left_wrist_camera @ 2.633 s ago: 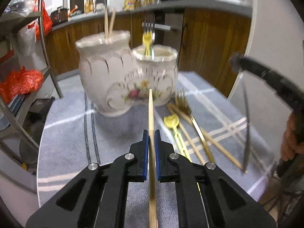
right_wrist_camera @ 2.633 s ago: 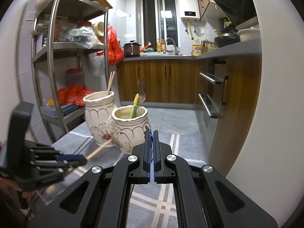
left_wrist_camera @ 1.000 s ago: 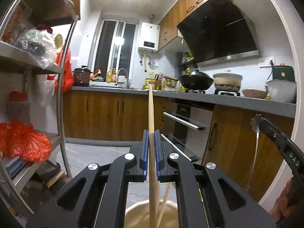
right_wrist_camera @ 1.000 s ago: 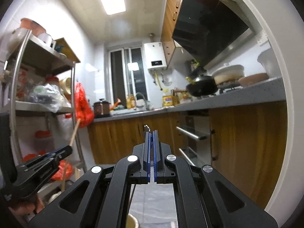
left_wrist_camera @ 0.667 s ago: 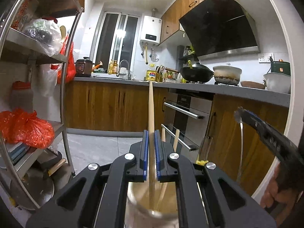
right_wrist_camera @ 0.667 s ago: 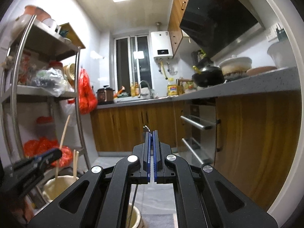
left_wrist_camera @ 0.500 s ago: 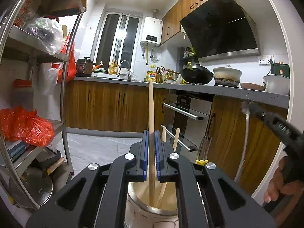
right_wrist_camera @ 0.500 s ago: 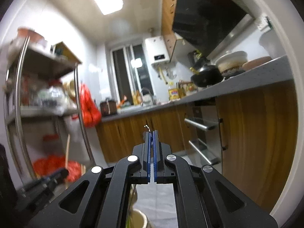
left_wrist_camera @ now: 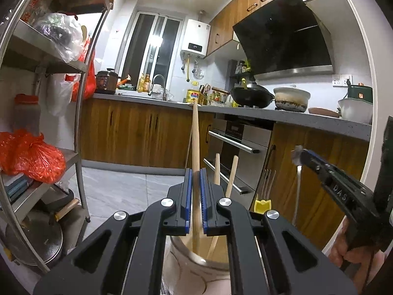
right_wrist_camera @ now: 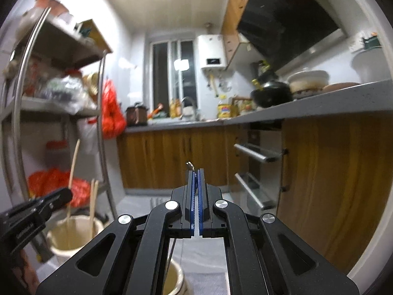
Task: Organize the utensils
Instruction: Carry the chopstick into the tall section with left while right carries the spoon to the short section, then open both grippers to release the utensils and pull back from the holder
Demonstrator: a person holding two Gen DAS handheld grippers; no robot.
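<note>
**Both claws clamped on utensils above two cream jars**

The kitchen is filling the background: a steel shelving rack (left_wrist_camera: 81, 113) is standing on the left, carrying red plastic bags, and a grey surface (left_wrist_camera: 307, 120) over wooden cabinets is running along the back and right, carrying a black wok (left_wrist_camera: 250, 95) and a white pot (left_wrist_camera: 291, 98). A white water heater (left_wrist_camera: 196, 38) is hanging on the far wall beside the window.

Below the claws, two cream ceramic jars are sitting side by side. The taller jar (left_wrist_camera: 196, 268) is lying directly under the left claw (left_wrist_camera: 195, 196) in the left wrist view; the shorter jar (right_wrist_camera: 175, 280) is showing beneath the right claw (right_wrist_camera: 195, 196) in the right wrist view.

The left claw is squeezing nearly fully closed on one wooden chopstick (left_wrist_camera: 195, 147), which is standing almost upright with its lower end dipping inside the taller jar. Two more chopsticks (left_wrist_camera: 231, 174) are leaning in that same jar, making three in all there.

The right claw is pinching all but closed on a thin metal utensil (left_wrist_camera: 298, 189), its handle end poking just above the pads and its shaft hanging down toward the shorter jar. A fork with a yellow handle (left_wrist_camera: 262, 205) is standing in that jar, tines up.

The letters "DAS" are reading on the side of the right claw as seen from the left wrist; further writing is too small to tell.
</note>
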